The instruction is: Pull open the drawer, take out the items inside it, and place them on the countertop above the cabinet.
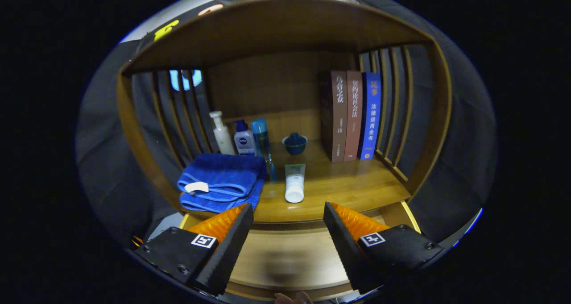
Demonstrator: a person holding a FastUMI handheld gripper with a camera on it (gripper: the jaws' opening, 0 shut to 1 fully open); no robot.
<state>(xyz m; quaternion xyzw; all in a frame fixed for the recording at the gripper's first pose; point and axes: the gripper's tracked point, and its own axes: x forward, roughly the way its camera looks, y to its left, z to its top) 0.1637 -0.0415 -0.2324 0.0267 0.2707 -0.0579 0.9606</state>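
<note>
Hovering over pulled-out drawer (285, 255), gripper (288, 214) spread wide, nothing between fingers. Drawer floor below fingers looks bare wood. Countertop (348, 183) just beyond fingertips: white tube (295, 182) lying flat, folded blue towel (223, 182) beside left finger. Behind towel: white pump bottle (221, 133), NIVEA-looking pump bottle (244, 139), blue-capped clear bottle (262, 143). Small blue lidded cup (295, 143). Three upright books (352, 115), spine text too small to make out.

Towel (223, 182) left of tube (295, 182), books (352, 115) right, on countertop (348, 188).
</note>
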